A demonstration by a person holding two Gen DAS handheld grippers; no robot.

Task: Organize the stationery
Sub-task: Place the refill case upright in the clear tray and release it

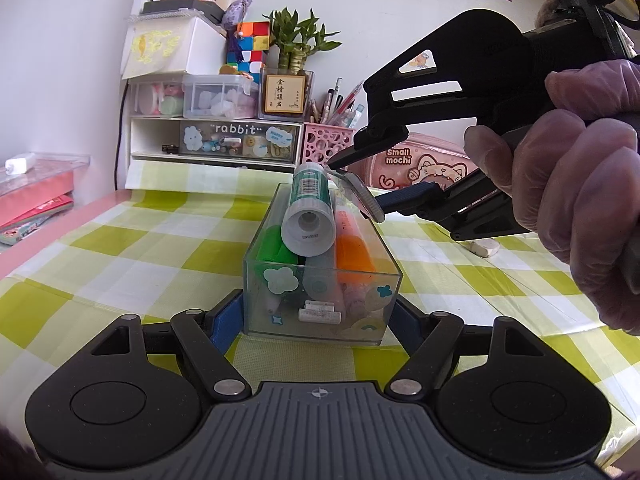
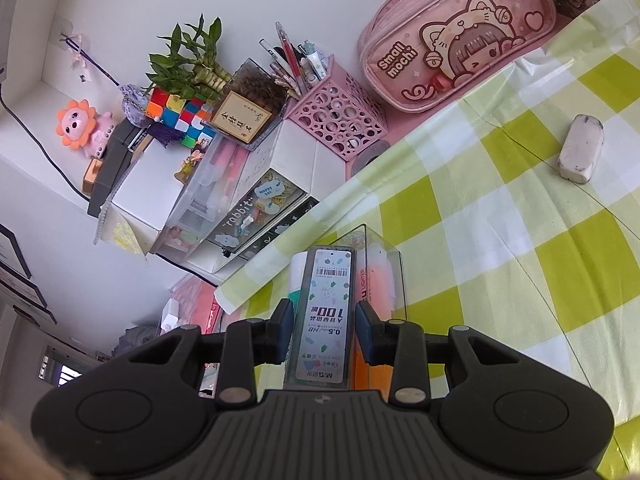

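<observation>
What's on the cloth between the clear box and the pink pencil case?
Only one loose item: a scuffed white eraser on the checked tablecloth, short of the pink pencil case and apart from the clear box. The right wrist view shows it best.

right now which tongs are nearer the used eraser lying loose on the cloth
Right. The right tongs, holding a flat lead case over the clear box, are closer to the eraser beyond them. The left tongs clamp the box's near end, farther away.

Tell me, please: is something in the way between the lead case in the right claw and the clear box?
Yes. A glue stick lies on top of the markers in the clear box, directly under the lead case held by the right claw.
</observation>
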